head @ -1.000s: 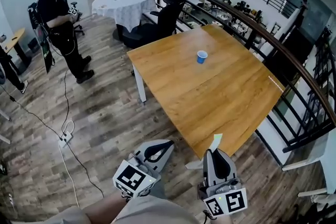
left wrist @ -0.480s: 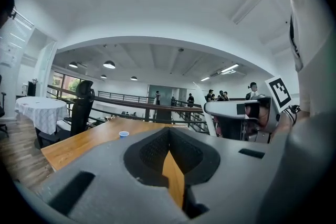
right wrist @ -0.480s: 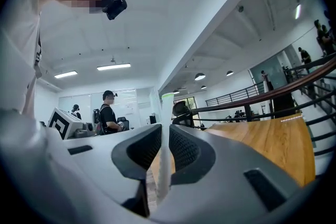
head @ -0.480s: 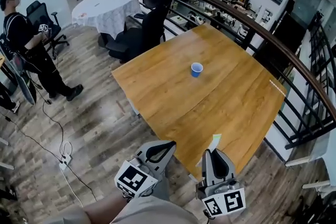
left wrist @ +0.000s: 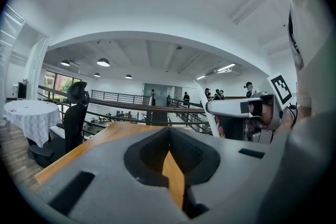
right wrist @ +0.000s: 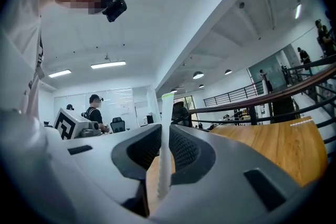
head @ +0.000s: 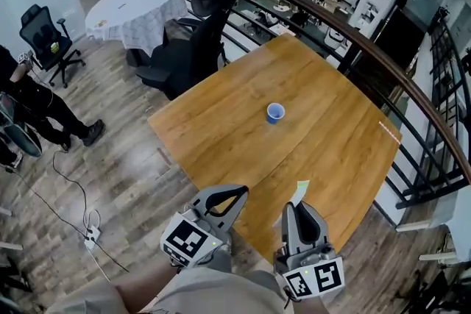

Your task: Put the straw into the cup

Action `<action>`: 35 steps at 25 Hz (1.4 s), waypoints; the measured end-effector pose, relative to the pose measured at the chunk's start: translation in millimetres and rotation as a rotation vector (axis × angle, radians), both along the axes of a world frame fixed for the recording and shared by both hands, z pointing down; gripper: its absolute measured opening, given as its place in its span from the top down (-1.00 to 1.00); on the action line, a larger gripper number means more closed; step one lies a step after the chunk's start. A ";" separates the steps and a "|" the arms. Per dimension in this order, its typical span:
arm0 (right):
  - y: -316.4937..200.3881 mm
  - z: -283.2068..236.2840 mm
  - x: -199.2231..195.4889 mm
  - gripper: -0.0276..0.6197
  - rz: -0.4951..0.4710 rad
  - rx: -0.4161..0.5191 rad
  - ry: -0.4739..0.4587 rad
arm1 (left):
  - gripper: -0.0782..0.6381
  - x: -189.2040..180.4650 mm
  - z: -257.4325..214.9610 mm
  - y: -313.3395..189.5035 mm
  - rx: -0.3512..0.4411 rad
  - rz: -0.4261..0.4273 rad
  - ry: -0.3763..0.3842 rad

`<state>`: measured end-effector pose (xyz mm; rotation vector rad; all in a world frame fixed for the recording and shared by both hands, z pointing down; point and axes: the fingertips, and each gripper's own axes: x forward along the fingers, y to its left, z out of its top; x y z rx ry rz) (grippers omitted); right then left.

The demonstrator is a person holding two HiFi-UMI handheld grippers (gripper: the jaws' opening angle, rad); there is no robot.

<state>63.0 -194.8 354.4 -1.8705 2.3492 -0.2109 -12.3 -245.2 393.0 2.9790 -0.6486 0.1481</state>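
Table (head: 221, 130) top bare save cup (head: 274, 112) near mid, open wood all round it. L gripper (head: 241, 193) and R gripper (head: 293, 207) hang at near edge, straw (head: 301, 190) poking past R tips. Run from there to cup is open wood.

Railing (head: 383, 64) runs just beside far and R edges. Chair (head: 199, 40) at far-L corner, off the top. Person (head: 37, 103) and floor cable (head: 77, 206) well apart, L.
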 end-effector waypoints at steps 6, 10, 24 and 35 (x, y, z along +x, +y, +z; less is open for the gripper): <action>-19.8 -5.5 20.7 0.75 0.014 -0.022 -0.026 | 0.75 25.5 -15.3 -13.9 0.005 0.028 -0.003; -24.9 -11.4 31.3 0.75 0.009 -0.028 -0.036 | 0.75 33.4 -18.5 -17.6 -0.018 0.019 -0.010; -31.5 -7.4 59.9 0.75 -0.027 -0.031 -0.061 | 0.75 63.1 -21.8 -18.1 -0.024 -0.017 -0.023; -60.2 -1.0 73.9 0.75 -0.017 -0.024 -0.014 | 0.75 75.6 -27.9 -38.6 -0.013 -0.056 0.022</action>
